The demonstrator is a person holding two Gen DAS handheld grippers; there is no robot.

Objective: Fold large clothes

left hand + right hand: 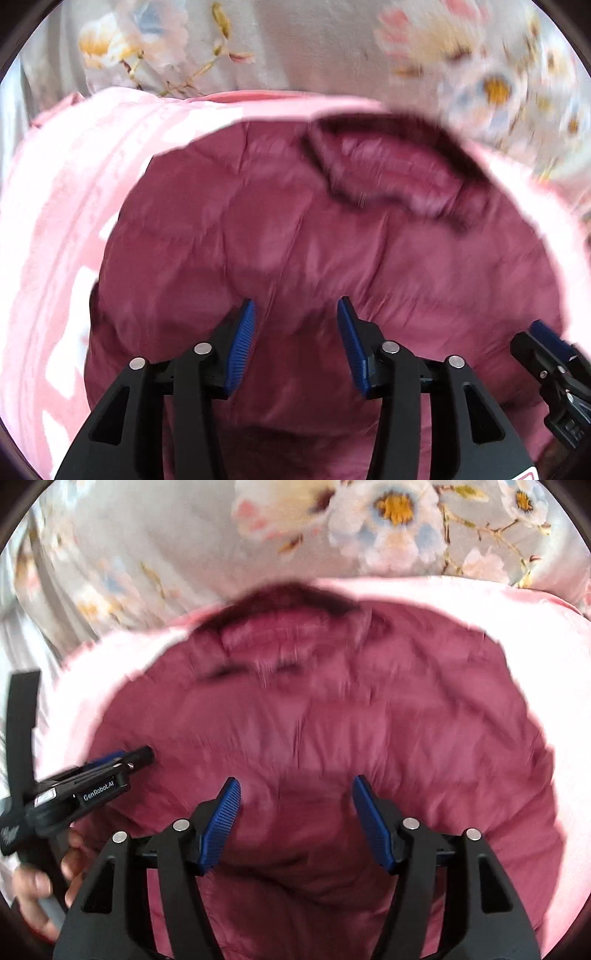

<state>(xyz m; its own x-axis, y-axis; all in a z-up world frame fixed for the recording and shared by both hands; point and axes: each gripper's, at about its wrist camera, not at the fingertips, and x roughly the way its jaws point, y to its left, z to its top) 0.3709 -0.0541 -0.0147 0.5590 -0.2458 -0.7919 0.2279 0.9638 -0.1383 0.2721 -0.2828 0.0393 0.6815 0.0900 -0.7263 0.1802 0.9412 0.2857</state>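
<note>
A dark red quilted jacket [295, 221] [314, 720] lies spread flat, its collar [388, 166] [280, 627] at the far end. My left gripper [296, 306] hovers over the jacket's near part, its blue pads apart with only fabric below them, nothing pinched. My right gripper [296, 782] stands open likewise over the near part of the jacket. Each gripper shows in the other's view: the right gripper [532, 334] at the lower right edge, the left gripper [129, 758] at the left, held by a hand [33, 886]. Both views are blurred.
Under the jacket lies a pale pink blanket [66, 221] [535, 646] that reaches out past it on all sides. Beyond that is a grey bedcover with a flower print [295, 44] [147, 554].
</note>
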